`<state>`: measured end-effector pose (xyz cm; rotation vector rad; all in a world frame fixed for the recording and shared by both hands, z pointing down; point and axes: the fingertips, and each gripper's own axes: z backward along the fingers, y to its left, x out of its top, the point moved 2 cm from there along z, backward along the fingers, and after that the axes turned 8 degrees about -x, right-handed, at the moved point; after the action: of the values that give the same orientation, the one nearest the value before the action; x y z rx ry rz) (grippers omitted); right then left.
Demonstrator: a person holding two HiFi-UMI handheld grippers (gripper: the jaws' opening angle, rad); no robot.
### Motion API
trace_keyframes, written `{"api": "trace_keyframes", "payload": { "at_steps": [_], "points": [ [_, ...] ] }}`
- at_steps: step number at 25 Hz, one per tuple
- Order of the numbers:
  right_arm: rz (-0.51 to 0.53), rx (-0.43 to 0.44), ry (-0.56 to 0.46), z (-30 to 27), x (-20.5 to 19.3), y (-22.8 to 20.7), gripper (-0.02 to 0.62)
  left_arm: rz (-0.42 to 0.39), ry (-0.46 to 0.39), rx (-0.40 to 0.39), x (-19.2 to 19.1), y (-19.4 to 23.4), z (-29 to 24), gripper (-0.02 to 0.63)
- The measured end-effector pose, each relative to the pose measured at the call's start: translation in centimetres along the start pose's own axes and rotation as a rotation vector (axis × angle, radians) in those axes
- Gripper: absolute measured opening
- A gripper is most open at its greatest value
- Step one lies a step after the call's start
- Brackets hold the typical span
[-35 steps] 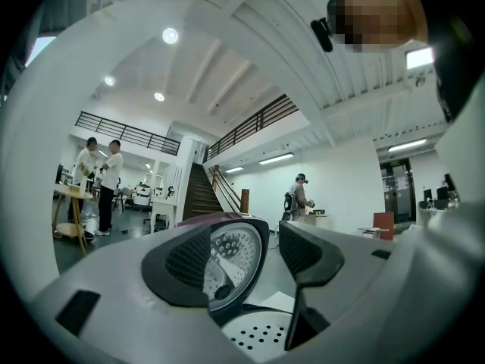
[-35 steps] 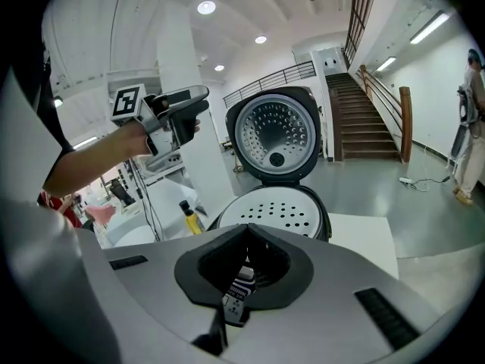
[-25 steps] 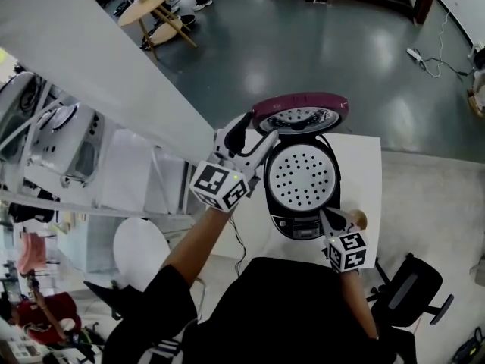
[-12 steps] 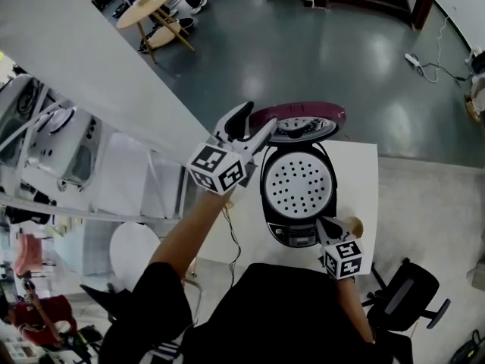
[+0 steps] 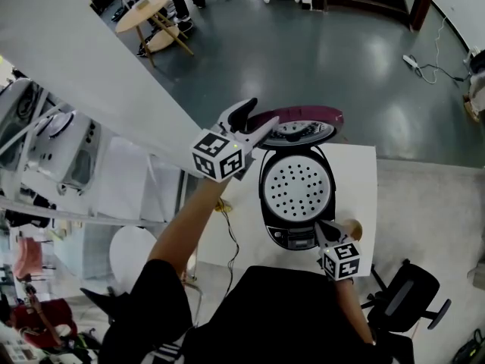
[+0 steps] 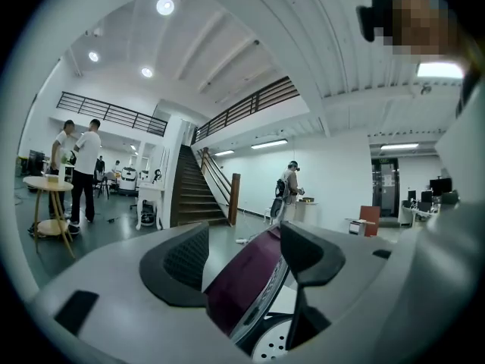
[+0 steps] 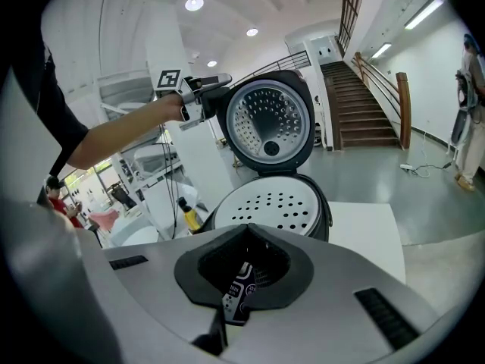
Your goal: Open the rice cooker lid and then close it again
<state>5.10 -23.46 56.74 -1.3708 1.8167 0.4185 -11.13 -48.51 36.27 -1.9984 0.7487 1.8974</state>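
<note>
Rice cooker point(image 5: 297, 192) on worktop point(image 5: 365, 174): lid point(image 5: 301, 123) upright at its rear. Opening looks done; closing remains. Left tongs point(image 5: 258, 117) spread, lid's rim between them. Right tongs point(image 5: 324, 228) pressed together, empty, at cooker's front.

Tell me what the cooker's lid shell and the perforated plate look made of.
The lid shell: likely glossy moulded plastic, deep maroon with soft highlights. The perforated plate: probably thin metal, matte pale grey, evenly punched round holes; coated plastic can't be ruled out.
</note>
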Motion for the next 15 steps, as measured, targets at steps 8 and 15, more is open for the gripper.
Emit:
{"api": "trace_keyframes", "payload": {
  "at_steps": [8,15],
  "points": [
    [-0.003,-0.004,0.003,0.29,-0.47,0.06,0.0,-0.063,0.082,0.011,-0.76,0.25,-0.72,0.273],
    [-0.005,0.001,-0.015,0.75,-0.42,0.31,0.0,-0.081,0.139,-0.035,-1.02,0.02,-0.81,0.267]
  ]
}}
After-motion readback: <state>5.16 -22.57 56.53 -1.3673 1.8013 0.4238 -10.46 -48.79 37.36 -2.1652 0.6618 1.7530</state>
